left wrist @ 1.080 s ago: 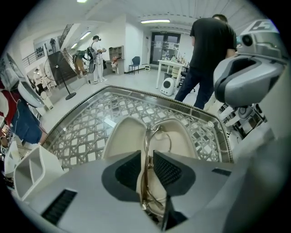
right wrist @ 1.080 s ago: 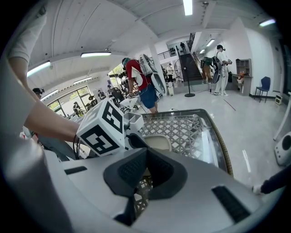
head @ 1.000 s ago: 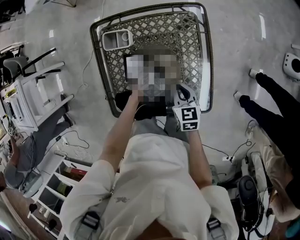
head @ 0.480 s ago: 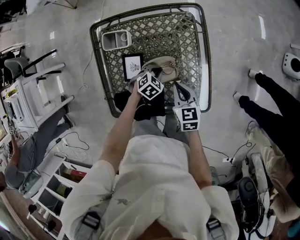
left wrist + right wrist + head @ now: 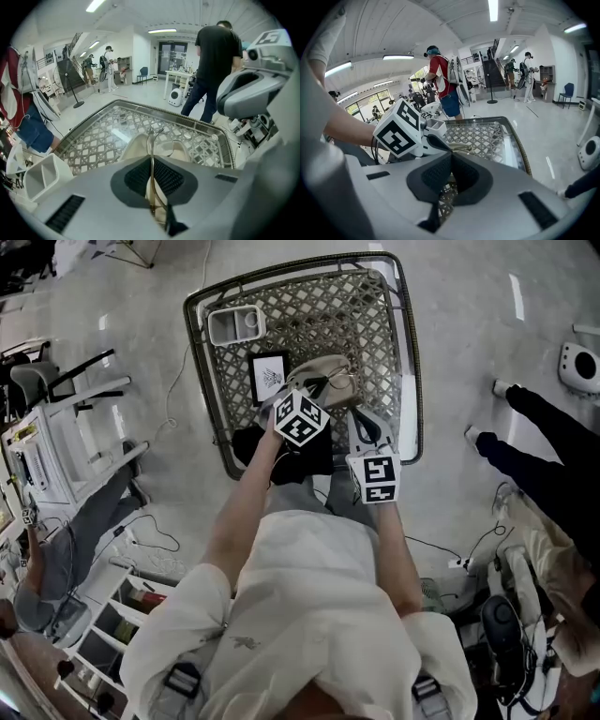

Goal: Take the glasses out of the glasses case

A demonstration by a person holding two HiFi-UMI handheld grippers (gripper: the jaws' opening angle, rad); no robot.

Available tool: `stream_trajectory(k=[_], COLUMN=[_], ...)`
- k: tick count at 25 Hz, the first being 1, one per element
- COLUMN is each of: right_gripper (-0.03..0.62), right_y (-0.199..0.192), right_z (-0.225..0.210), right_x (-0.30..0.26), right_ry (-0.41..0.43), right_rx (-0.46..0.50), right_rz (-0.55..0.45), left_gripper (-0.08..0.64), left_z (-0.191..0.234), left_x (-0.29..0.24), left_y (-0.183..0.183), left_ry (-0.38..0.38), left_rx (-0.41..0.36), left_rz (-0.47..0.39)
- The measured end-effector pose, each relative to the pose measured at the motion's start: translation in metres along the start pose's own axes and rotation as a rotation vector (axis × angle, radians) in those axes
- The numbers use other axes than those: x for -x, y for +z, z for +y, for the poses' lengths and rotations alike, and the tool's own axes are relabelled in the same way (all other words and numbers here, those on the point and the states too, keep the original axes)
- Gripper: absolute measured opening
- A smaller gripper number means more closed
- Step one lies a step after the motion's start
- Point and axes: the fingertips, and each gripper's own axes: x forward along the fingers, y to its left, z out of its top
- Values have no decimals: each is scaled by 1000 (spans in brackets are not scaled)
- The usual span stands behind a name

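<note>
As the left gripper (image 5: 151,161) clamps glasses (image 5: 151,140), the right gripper (image 5: 452,163) sits closed.

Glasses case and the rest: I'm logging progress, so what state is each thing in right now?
glasses case: open, lying on the lattice table.
glasses: held by one thin arm, over the open case.
left claw: shut on the glasses.
right claw: shut, nothing in it.
</note>
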Motion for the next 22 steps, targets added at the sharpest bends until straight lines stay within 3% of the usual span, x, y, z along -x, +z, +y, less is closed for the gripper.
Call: stream_trajectory(k=[22], right_gripper=[6], right_y=[52], right_z=[29], right_x=[39], right_ry=[-67], right_rx=[122], right_rz=[-102], left_gripper=[29], left_z=[6], left_x=[127], left_y=[41], left_ry=[94], left_rx=[42], left_rz=[-275])
